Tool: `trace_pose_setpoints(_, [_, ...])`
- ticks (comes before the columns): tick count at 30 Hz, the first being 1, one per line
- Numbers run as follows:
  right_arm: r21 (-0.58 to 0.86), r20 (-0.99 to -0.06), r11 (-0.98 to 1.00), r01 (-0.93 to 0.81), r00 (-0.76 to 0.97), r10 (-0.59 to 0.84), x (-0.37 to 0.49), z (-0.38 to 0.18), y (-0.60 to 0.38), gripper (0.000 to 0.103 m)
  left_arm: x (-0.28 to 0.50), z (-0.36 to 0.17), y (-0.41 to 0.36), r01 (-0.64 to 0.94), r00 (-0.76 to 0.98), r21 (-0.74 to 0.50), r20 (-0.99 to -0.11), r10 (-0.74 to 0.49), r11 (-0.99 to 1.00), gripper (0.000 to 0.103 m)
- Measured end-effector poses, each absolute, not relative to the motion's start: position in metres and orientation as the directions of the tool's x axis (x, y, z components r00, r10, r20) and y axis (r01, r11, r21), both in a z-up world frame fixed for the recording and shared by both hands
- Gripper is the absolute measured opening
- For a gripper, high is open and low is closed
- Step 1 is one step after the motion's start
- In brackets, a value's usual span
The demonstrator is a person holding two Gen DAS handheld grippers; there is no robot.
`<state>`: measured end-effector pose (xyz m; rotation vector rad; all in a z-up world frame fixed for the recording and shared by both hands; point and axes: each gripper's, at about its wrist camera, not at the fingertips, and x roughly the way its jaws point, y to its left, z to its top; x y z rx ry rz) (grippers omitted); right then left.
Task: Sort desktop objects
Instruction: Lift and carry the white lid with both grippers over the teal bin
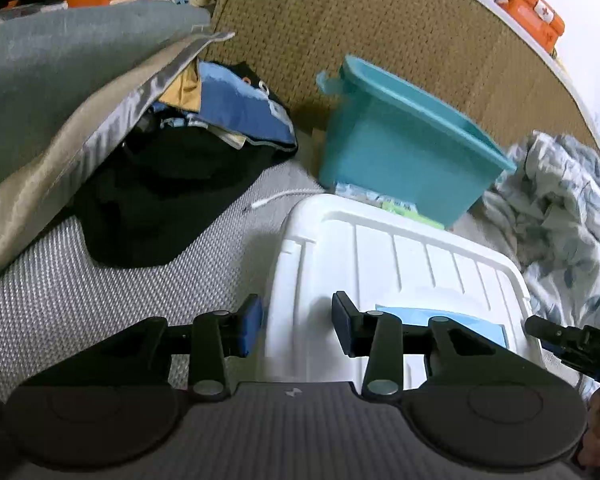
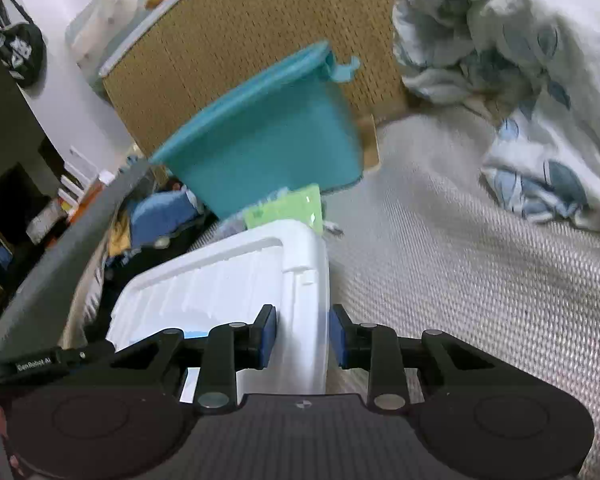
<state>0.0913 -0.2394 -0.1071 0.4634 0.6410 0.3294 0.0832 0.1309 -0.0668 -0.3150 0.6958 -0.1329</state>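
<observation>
**Both grippers at the white bin**

The grey woven mattress surface lay under everything, with a crumpled blue-and-white floral blanket at my right. A teal plastic tub stood against the tan woven headboard. Just in front of it sat the white ribbed plastic storage bin, a pale blue sheet inside. My left gripper straddled its left rim, jaws wide. My right gripper straddled its right rim, jaws apart, not clamping.
</observation>
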Motion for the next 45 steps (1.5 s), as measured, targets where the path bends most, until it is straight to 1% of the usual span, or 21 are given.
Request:
trace_pose_setpoints(7, [0.513, -0.443, 0.844, -0.159, 0.793, 0.418, 0.101, -0.085, -0.242, 0.034, 0.093, -0.046, 0.126, 0.018, 0.789, -0.335, -0.574, -0.219, 0.942, 0.042])
trace_pose_setpoints(17, [0.521, -0.396, 0.842, -0.142, 0.834, 0.385, 0.116, -0.060, -0.254, 0.034, 0.112, -0.020, 0.109, 0.045, 0.826, -0.317, -0.522, -0.214, 0.947, 0.042])
trace_pose_setpoints(24, [0.507, -0.369, 0.850, -0.141, 0.856, 0.362, 0.133, -0.044, -0.260, 0.034, 0.141, -0.001, 0.099, 0.069, 0.843, -0.313, -0.490, -0.223, 0.947, 0.042])
trace_pose_setpoints(30, [0.491, -0.348, 0.858, -0.150, 0.870, 0.351, 0.159, -0.027, -0.265, 0.034, 0.167, 0.005, 0.094, 0.059, 0.851, -0.330, -0.476, -0.220, 0.942, 0.042])
trace_pose_setpoints(39, [0.461, -0.341, 0.872, -0.164, 0.875, 0.344, 0.201, -0.018, -0.264, 0.034, 0.213, 0.013, 0.087, 0.051, 0.864, -0.323, -0.461, -0.205, 0.945, 0.042])
trace_pose_setpoints(45, [0.476, -0.350, 0.868, -0.138, 0.877, 0.331, 0.227, -0.022, -0.269, 0.034, 0.234, 0.011, 0.081, 0.047, 0.869, -0.317, -0.455, -0.196, 0.947, 0.041])
